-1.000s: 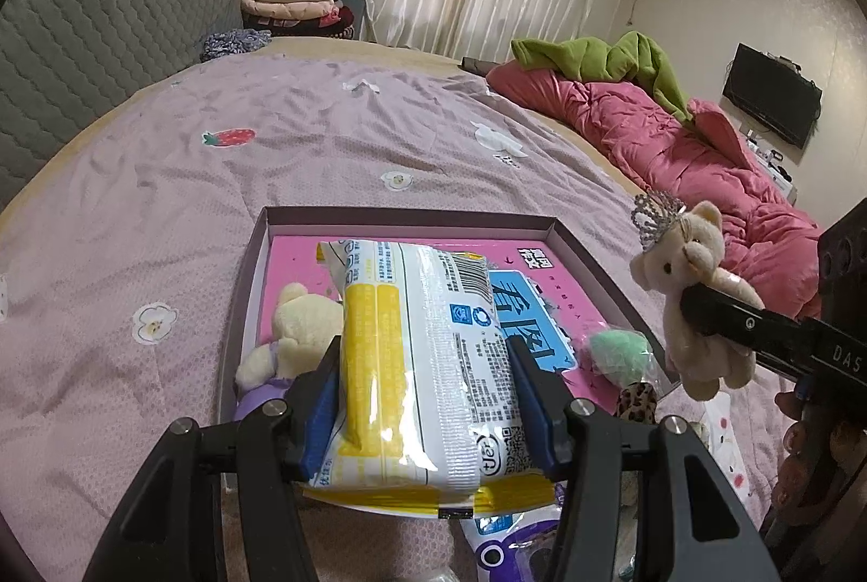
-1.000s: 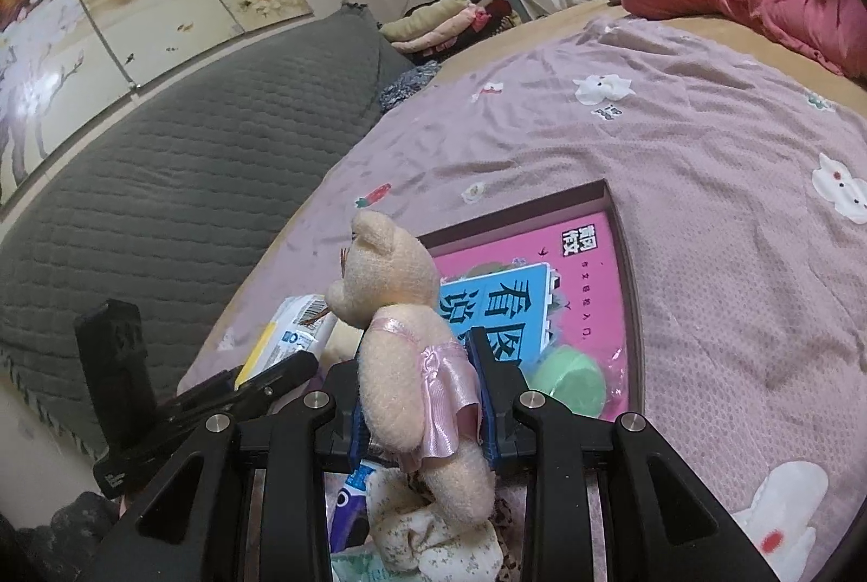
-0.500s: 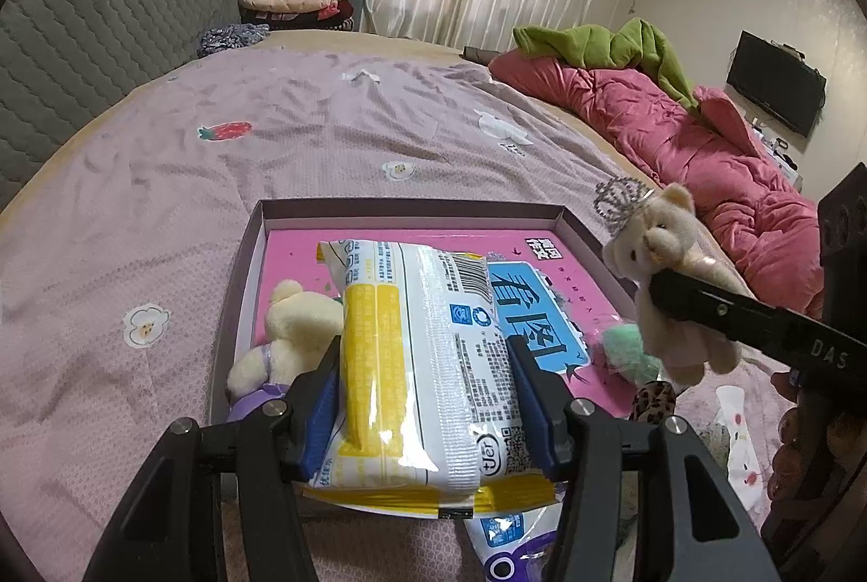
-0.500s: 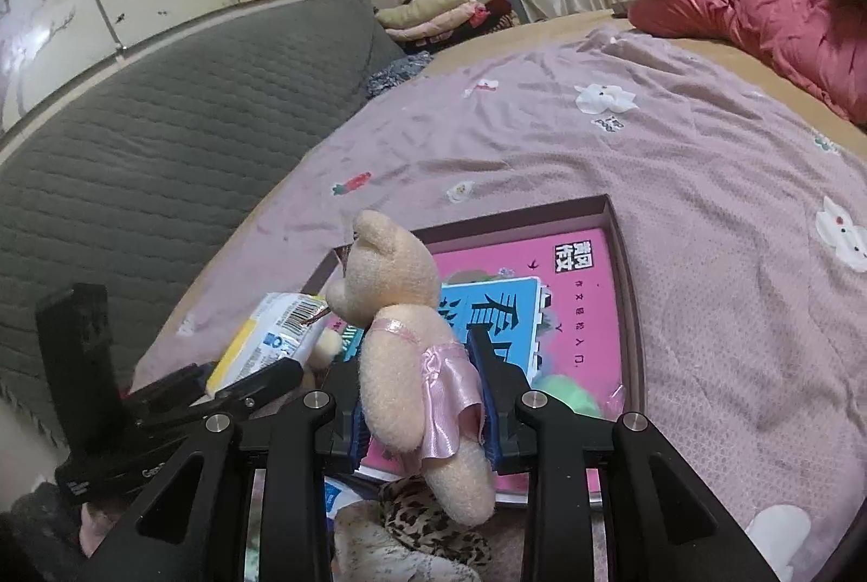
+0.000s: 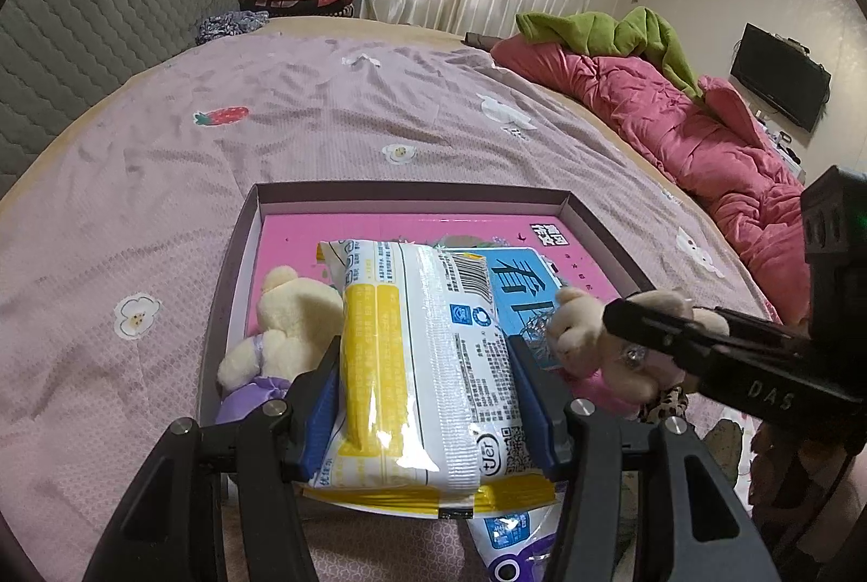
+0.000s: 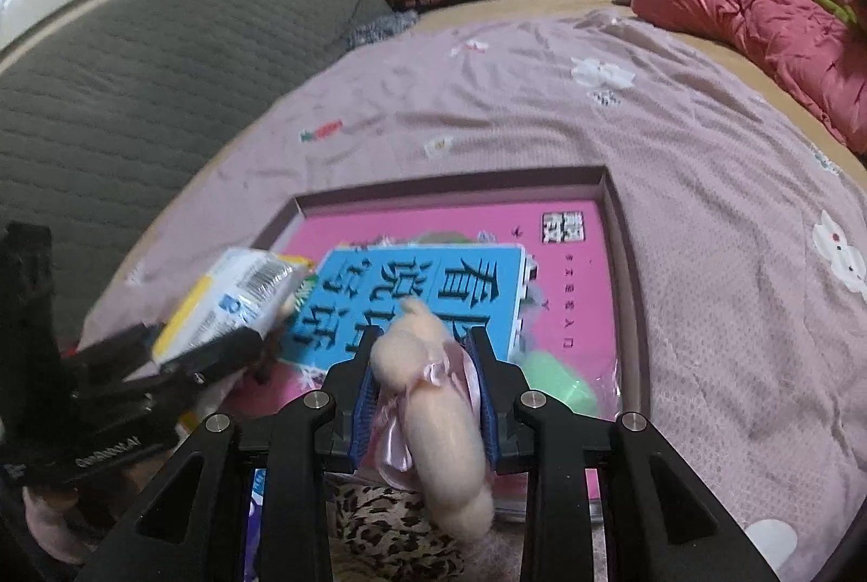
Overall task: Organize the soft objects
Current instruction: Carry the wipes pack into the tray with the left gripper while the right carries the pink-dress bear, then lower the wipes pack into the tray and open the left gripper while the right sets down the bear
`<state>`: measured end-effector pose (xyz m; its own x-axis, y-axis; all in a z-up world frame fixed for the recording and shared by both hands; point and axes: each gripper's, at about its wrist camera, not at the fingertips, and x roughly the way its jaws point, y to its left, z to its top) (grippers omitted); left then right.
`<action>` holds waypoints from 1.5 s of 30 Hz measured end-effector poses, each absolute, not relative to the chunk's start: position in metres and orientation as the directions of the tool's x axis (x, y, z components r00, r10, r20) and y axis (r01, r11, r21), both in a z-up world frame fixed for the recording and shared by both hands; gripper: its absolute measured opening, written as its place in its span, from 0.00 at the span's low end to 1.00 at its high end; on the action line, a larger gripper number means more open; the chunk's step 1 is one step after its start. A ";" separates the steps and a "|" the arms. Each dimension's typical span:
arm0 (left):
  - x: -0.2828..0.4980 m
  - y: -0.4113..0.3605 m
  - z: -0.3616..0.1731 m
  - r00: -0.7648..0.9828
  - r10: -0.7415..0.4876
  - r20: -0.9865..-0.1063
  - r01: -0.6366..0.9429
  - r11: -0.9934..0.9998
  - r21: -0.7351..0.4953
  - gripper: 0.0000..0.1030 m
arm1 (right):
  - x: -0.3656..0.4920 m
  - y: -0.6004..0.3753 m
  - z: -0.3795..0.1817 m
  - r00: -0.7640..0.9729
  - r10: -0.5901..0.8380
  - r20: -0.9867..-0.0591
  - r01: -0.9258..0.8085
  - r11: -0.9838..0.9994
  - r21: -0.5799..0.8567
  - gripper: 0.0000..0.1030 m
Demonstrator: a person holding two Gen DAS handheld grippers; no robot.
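Left tongs (image 5: 428, 398) pinching the tissue pack (image 5: 417, 360) above the box (image 5: 412, 193); right tongs (image 6: 425, 400) clamping the bear (image 6: 433, 398), angled down, likely to drop it in

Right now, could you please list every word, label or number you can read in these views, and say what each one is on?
"DAS": right tool's arm.
"看": blue book in the tray; right-wrist view shows "看说" and more, blurred.
"tJer": cut-off logo on tissue pack, held by left tool.
Barcode digits and pack's fine print: too small.
White lettering on left tool's arm: blurred.
Black stamp on pink book: unreadable.
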<state>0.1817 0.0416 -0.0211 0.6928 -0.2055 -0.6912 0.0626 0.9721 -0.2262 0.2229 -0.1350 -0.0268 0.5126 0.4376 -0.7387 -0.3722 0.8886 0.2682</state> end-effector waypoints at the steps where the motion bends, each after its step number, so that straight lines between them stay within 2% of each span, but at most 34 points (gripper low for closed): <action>1: 0.181 0.042 -0.021 0.692 -0.207 -0.692 0.063 0.972 -0.228 0.55 | 0.223 -0.134 -0.028 0.512 0.435 -0.740 -0.374 0.889 0.263 0.31; 9: 0.182 0.042 -0.022 0.686 -0.213 -0.695 0.062 0.970 -0.237 0.55 | 0.221 -0.120 -0.018 0.573 0.400 -0.715 -0.428 0.891 0.155 0.31; 14: 0.184 0.041 -0.023 0.680 -0.215 -0.701 0.067 0.970 -0.232 0.55 | 0.224 -0.107 -0.024 0.558 0.369 -0.744 -0.466 0.881 0.087 0.31; 19: 0.183 0.038 -0.025 0.670 -0.220 -0.709 0.075 0.970 -0.230 0.55 | 0.228 -0.109 -0.036 0.513 0.357 -0.781 -0.458 0.883 0.103 0.31; 29: 0.182 0.039 -0.024 0.666 -0.220 -0.713 0.075 0.971 -0.229 0.55 | 0.223 -0.120 -0.023 0.479 0.396 -0.784 -0.490 0.861 0.135 0.39; 35: 0.180 0.042 -0.023 0.668 -0.216 -0.712 0.069 0.971 -0.230 0.55 | 0.214 -0.142 -0.015 0.471 0.400 -0.786 -0.490 0.860 0.143 0.39; 37: 0.180 0.042 -0.023 0.669 -0.216 -0.711 0.069 0.971 -0.229 0.55 | 0.212 -0.150 -0.014 0.472 0.394 -0.789 -0.470 0.869 0.153 0.37; 39: 0.180 0.042 -0.023 0.669 -0.217 -0.711 0.071 0.971 -0.229 0.55 | 0.212 -0.155 -0.015 0.466 0.393 -0.793 -0.463 0.872 0.160 0.25; 45: 0.180 0.036 -0.025 0.655 -0.221 -0.722 0.089 0.972 -0.217 0.55 | 0.210 -0.141 -0.017 0.466 0.384 -0.797 -0.500 0.858 0.121 0.23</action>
